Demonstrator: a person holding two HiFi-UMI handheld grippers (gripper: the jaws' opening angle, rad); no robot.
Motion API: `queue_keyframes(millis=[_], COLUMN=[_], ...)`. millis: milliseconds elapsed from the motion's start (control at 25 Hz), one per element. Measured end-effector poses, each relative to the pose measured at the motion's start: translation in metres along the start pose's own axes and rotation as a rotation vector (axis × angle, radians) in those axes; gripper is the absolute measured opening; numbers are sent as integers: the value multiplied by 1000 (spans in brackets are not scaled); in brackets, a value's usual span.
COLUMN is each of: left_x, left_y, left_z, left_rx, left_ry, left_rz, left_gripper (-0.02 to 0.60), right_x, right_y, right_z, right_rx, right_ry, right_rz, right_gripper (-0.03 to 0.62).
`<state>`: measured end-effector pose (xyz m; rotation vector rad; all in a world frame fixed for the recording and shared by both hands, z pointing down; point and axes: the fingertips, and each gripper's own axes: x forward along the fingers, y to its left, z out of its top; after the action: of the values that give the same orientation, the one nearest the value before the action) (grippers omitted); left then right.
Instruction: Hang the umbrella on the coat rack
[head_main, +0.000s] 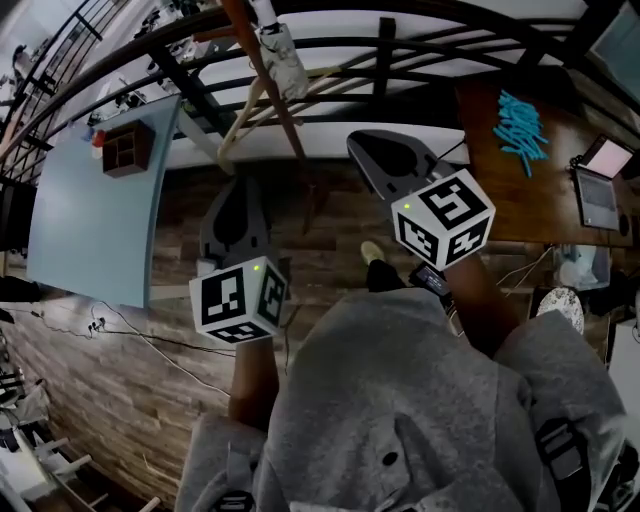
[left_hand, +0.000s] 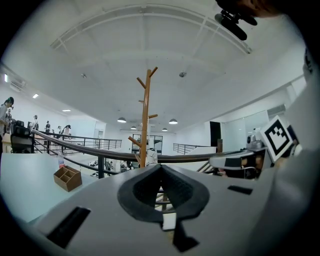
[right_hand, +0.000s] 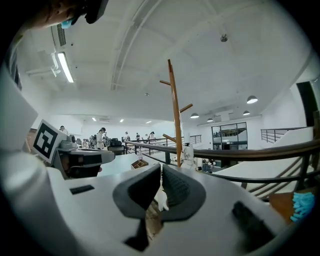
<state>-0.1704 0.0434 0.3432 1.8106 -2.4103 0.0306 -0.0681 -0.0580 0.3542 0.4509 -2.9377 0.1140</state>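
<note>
Umbrella (head_main: 281, 58), white and folded, hung high on rack (head_main: 288, 128); left tool (left_hand: 160, 167) closed, empty; right tool (right_hand: 161, 167) closed to a slit, nothing in it; both tools held about level, side by side, pointed toward rack, well apart from it.

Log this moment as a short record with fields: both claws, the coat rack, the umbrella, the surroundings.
left claw: jaws together, empty
right claw: jaws together, empty
coat rack: wooden, upright, ahead of both claws, by the railing
umbrella: pale folded bundle hanging low on the rack, likely this
nearby: wooden box on a pale blue table, left of the rack
</note>
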Motion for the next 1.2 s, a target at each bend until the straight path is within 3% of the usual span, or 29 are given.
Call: queue_keyframes(millis=[480,1200], left_x=[-85,-118], left_y=[-4,-57], left_z=[-14,-27], left_rx=[-21,-16], left_ry=[4,34], left_rz=[-55,-100], left_gripper=[15,15], right_x=[-53,-117], right_y=[79,91], right_z=[-13,-34], right_rx=[-27,-13], right_ry=[18,36], right_rz=[-48,-67], right_gripper=[26,26])
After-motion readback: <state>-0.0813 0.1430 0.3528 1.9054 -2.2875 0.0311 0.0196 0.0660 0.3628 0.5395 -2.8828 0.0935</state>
